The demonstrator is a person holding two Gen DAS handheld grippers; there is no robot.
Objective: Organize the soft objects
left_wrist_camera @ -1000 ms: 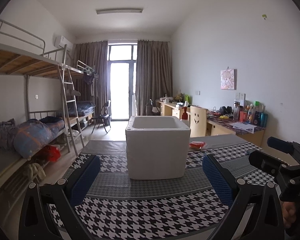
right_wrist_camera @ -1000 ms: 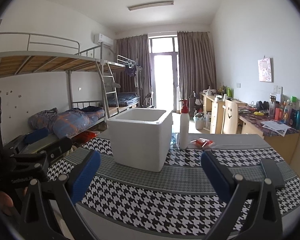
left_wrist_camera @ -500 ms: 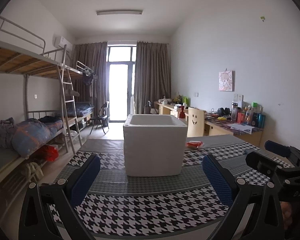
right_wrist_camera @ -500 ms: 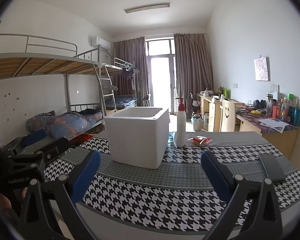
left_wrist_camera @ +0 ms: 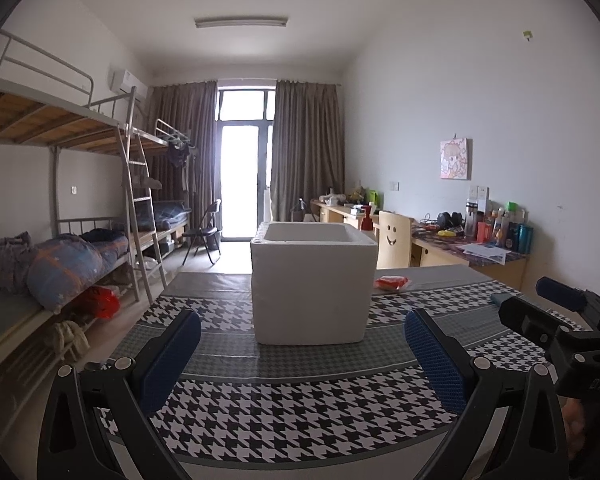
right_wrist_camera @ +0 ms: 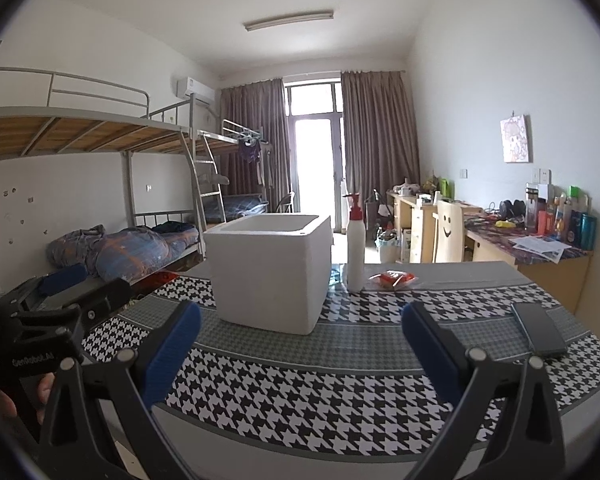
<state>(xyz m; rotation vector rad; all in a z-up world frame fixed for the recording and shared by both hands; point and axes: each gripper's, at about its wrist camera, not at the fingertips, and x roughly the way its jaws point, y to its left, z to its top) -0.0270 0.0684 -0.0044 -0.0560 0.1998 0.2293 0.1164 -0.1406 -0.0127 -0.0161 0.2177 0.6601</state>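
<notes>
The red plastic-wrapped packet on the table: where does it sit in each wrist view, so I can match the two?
Left wrist view: the red plastic-wrapped packet lies right of centre, just past the right edge of the white foam box, on the grey strip of the tablecloth.
Right wrist view: the packet lies right of centre, just right of the white pump bottle with a red top.
Shared landmark: the white foam box, left of the packet in both.
</notes>
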